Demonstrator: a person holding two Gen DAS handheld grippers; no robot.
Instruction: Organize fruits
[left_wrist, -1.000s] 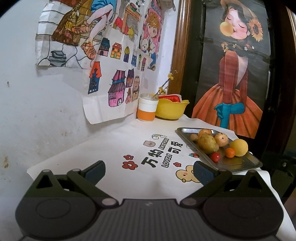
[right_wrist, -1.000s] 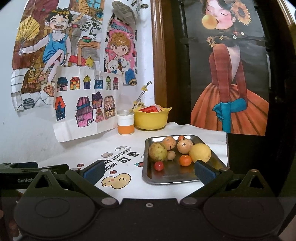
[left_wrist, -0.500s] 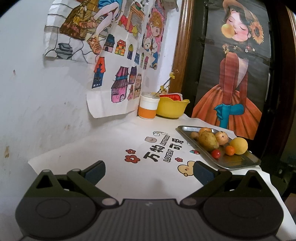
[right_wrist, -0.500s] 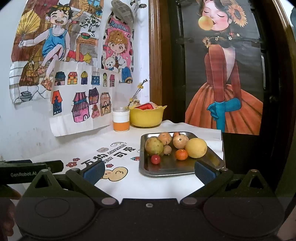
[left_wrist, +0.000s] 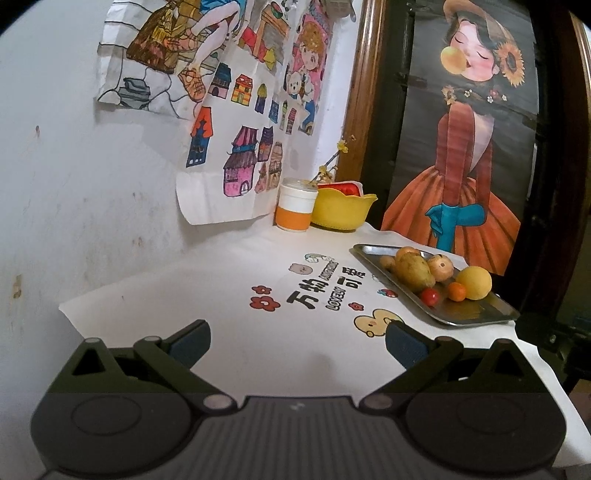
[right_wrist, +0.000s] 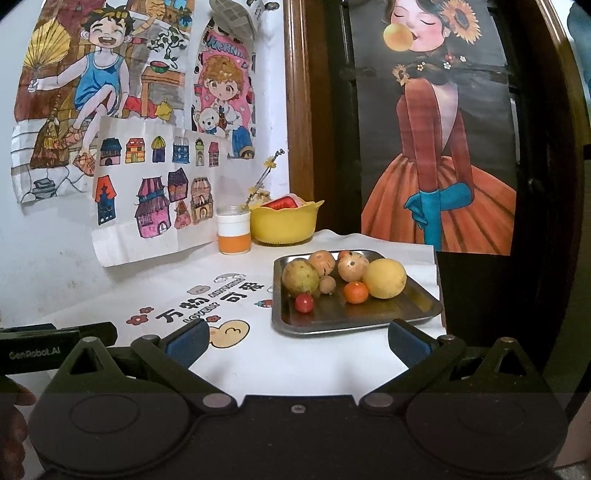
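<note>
Steel tray (right_wrist: 354, 321) on white cloth (right_wrist: 258, 369), right of printed text. On tray: yellow fruit (right_wrist: 384, 277), green fruit (right_wrist: 300, 277), orange (right_wrist: 355, 292), tomato (right_wrist: 304, 302), other small fruits. Yellow bowl (right_wrist: 282, 225) and cup (right_wrist: 233, 232) behind, near wall. Left gripper (left_wrist: 297, 338) and right gripper (right_wrist: 297, 338): jaws wide apart, holding nothing, short of tray.
</note>
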